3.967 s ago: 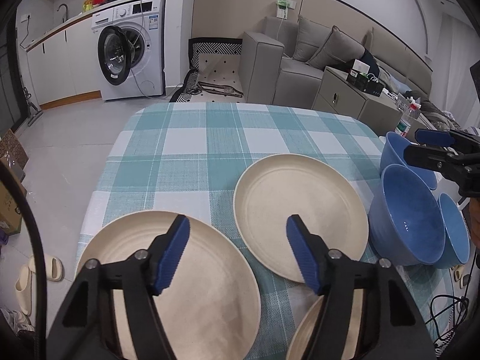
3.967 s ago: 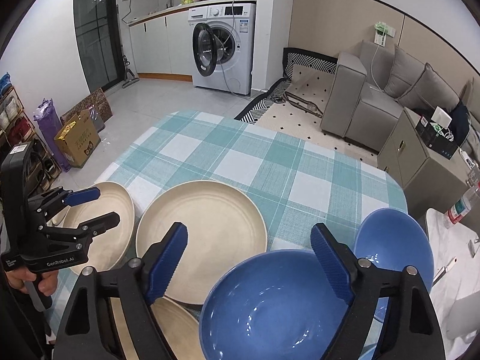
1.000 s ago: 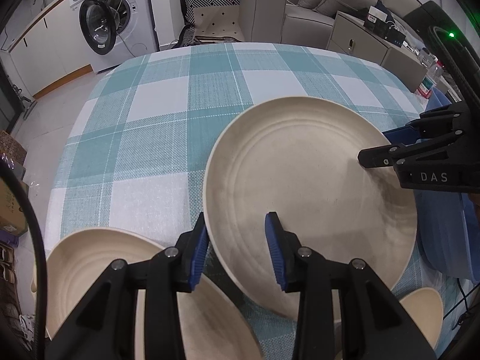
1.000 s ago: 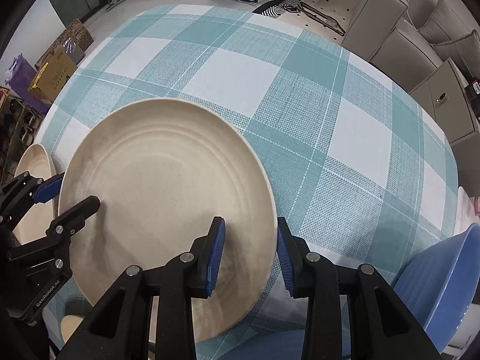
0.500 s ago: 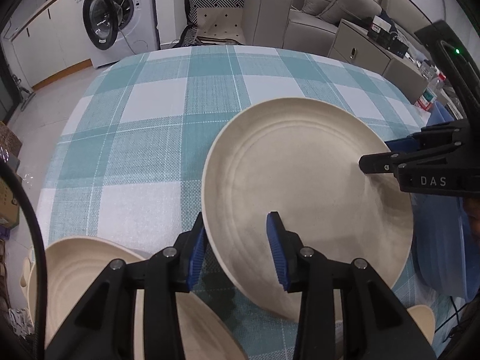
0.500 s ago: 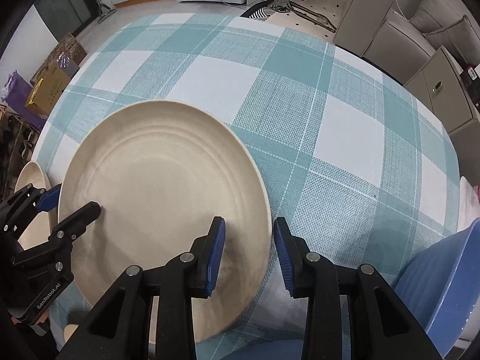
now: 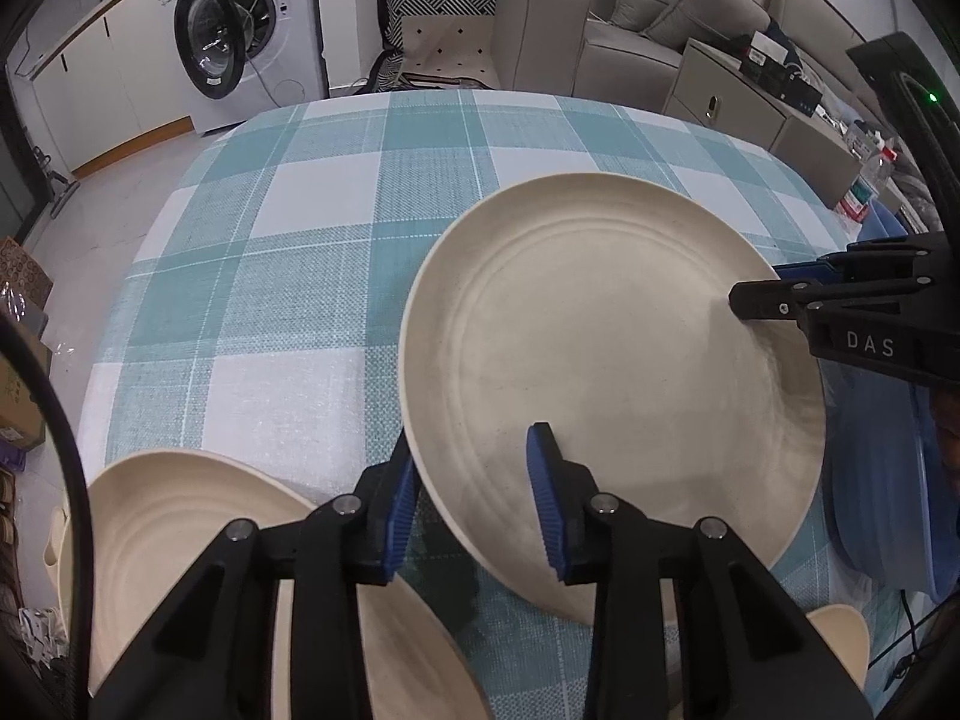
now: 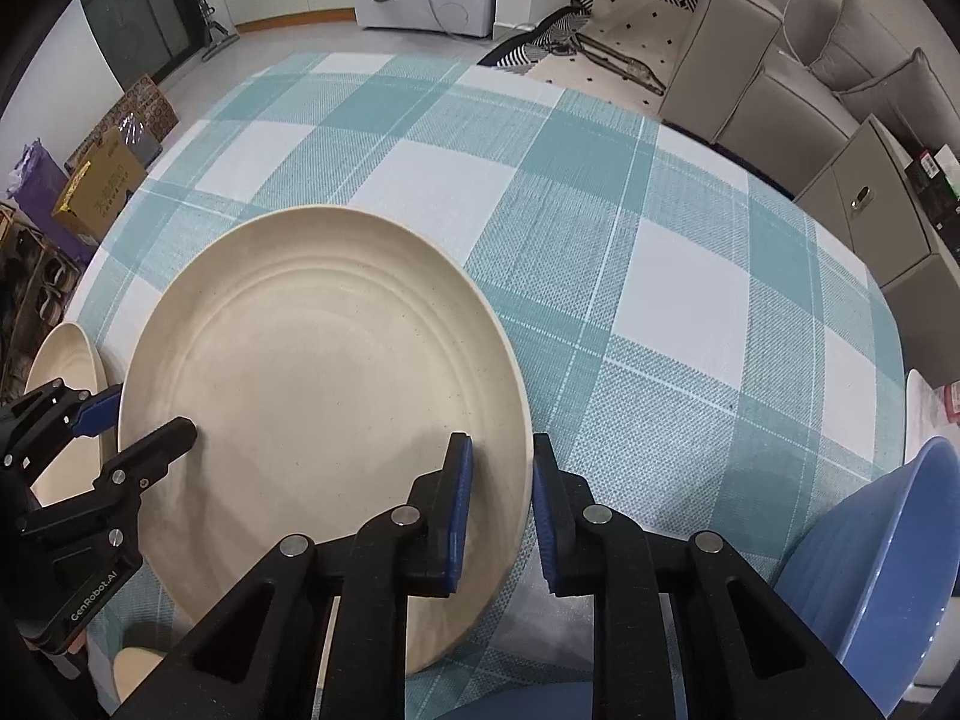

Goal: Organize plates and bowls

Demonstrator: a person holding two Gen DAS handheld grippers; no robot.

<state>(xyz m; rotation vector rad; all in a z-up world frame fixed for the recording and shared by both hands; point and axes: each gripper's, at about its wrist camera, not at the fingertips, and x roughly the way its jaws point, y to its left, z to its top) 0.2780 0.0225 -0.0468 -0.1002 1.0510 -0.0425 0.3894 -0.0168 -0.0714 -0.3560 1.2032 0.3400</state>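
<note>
A large cream plate (image 7: 606,360) is held above the checked tablecloth (image 7: 312,276) by both grippers. My left gripper (image 7: 474,510) is shut on its near-left rim. My right gripper (image 8: 498,516) is shut on its opposite rim; it also shows in the left wrist view (image 7: 780,294). The plate shows in the right wrist view (image 8: 312,408), with the left gripper (image 8: 132,426) at its far edge. A second cream plate (image 7: 198,570) lies at the lower left. A blue bowl (image 8: 870,576) sits at the right.
A third cream plate's edge (image 7: 840,642) shows at the lower right. A washing machine (image 7: 252,30), a grey sofa (image 7: 630,18) and a cabinet (image 7: 750,114) stand beyond the table. Boxes (image 8: 102,186) lie on the floor at the left.
Both grippers have lifted the cream plate off the cloth and drawn it slightly toward me; its shadow on the cloth has grown. Four seconds ago both grippers were open and apart.
</note>
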